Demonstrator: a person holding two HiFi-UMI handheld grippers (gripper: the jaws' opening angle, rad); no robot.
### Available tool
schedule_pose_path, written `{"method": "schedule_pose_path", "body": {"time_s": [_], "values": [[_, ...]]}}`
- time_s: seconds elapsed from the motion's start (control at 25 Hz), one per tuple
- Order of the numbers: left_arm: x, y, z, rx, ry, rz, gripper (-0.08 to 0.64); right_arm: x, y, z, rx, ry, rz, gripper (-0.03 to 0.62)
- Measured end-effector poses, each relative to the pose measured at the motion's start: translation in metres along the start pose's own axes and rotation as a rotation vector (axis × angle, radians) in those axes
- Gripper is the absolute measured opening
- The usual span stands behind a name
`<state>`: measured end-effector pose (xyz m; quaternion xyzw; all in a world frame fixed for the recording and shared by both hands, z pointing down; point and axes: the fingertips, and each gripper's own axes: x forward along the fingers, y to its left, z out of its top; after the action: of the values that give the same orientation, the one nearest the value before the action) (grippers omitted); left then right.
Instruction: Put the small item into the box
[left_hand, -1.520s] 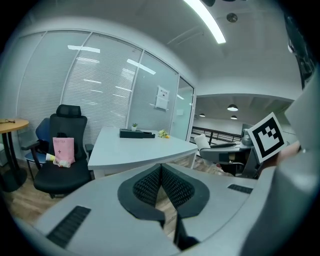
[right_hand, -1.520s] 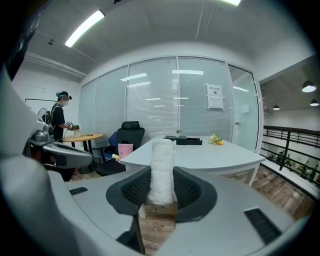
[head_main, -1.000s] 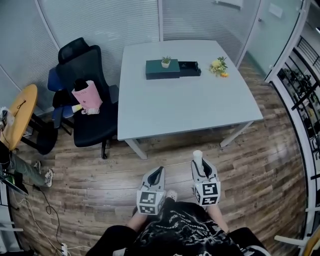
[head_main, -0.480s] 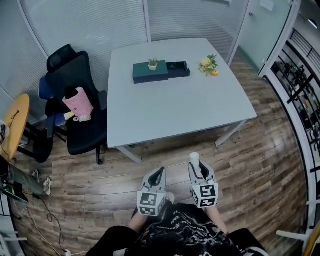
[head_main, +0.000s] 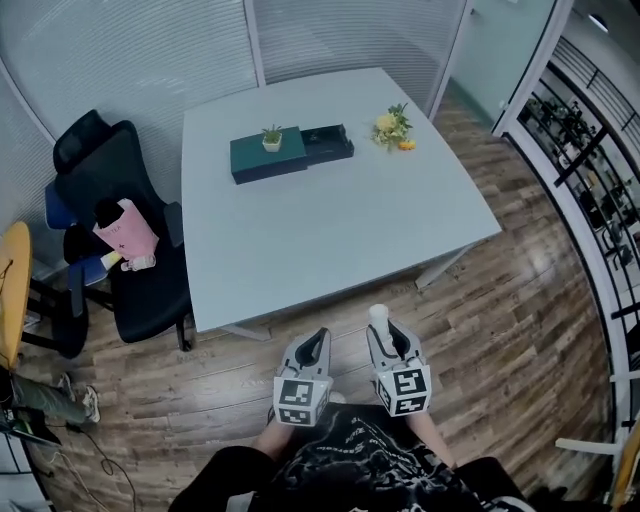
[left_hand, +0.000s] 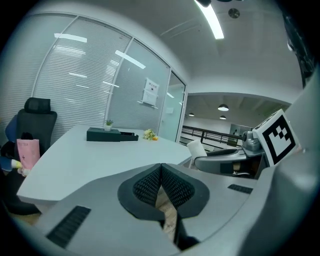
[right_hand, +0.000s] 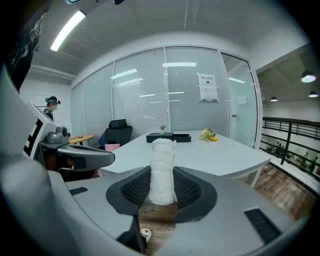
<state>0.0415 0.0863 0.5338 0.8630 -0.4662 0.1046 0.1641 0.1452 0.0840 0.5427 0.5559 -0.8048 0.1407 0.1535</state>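
Note:
My right gripper is shut on a white rolled item, which stands upright between its pads. My left gripper is shut with nothing between its pads. Both are held low over the wooden floor, short of the near edge of the white table. At the table's far side lies a dark green box with a small potted plant on its lid and an open black tray at its right end.
A bunch of yellow flowers lies on the table right of the box. A black office chair with a pink bag stands to the table's left. Glass walls run behind the table and a railing lines the right.
The whole view has shifted: the table and chair now sit further left and closer to me. Both grippers keep their places in front of me, the right one still holding the white roll.

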Motion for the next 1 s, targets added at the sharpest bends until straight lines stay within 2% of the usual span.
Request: {"method": "schedule_pose_path", "body": {"time_s": [0.32, 0.52, 1.0], "values": [[0.057, 0.075, 0.044, -0.002, 0.012, -0.009, 0.018, 0.070, -0.018, 0.045, 0.000, 0.005, -0.041, 0.143], [0.086, 0.105, 0.067, 0.012, 0.003, -0.042, 0.018, 0.110, -0.019, 0.063, -0.003, 0.014, -0.058, 0.143], [0.123, 0.167, 0.085, 0.041, 0.023, -0.087, 0.018, 0.182, -0.012, 0.085, 0.018, 0.016, -0.108, 0.143]]}}
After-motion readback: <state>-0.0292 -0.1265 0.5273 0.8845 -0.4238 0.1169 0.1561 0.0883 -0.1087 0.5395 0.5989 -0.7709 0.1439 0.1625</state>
